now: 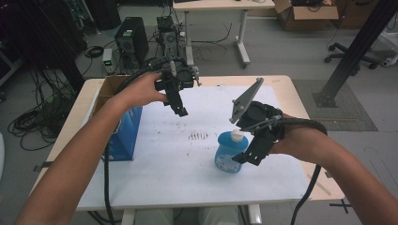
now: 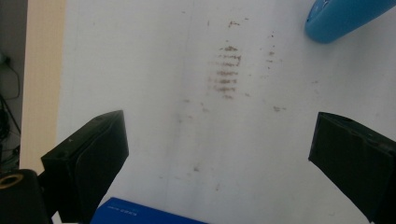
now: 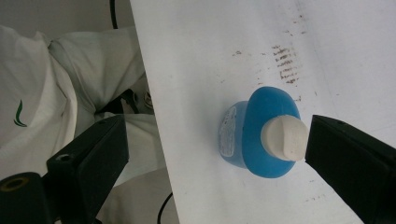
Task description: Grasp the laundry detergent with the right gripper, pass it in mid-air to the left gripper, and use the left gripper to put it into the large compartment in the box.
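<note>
So the blue bottle (image 1: 229,152) with the white cap stands upright on the white sheet (image 1: 187,154), toward its right side. Right gripper (image 1: 248,158) hangs just over it, jaws spread wide with nothing clamped; in the right gripper view one jaw looks about level with the cap, maybe brushing it, hard to say. Left gripper (image 1: 180,111) is up in the air near the blue box (image 1: 124,136), also wide open and empty.

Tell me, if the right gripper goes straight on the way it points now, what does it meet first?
Probably the blue bottle. The right gripper, jaws open, points down at it, the white cap close beside one jaw. Depth is unclear, so it could instead slip past to the white mat.
</note>
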### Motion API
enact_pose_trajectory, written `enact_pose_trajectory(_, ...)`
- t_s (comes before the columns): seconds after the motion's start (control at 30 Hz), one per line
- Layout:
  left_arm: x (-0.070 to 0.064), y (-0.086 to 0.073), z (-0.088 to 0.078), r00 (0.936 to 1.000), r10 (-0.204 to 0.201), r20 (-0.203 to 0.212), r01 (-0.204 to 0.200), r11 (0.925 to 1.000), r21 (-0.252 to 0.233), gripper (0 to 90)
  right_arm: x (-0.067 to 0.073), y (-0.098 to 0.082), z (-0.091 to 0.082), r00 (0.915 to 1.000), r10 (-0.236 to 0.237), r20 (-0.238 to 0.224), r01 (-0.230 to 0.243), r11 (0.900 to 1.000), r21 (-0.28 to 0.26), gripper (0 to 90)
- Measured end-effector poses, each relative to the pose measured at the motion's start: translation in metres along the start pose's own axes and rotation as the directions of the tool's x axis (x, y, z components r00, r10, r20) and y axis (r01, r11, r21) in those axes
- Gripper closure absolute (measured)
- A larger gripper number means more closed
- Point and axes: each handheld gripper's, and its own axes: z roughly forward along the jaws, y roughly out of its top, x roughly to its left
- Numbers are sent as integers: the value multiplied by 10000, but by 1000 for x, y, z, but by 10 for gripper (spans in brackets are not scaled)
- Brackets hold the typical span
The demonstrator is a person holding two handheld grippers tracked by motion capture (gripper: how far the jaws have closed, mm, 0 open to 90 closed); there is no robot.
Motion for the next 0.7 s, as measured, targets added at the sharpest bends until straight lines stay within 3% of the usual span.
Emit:
enact_pose_trajectory(0.3,1,0,-2,10000,-42,-14,42,10000,-17,50,-3,-2,-7,9997,119,190,-117,9999,-89,56)
enact_pose_trajectory(0.7,1,1,0,10000,-19,8,19,10000,5,49,-13,-15,-18,9941,785,748,-773,9968,-176,55)
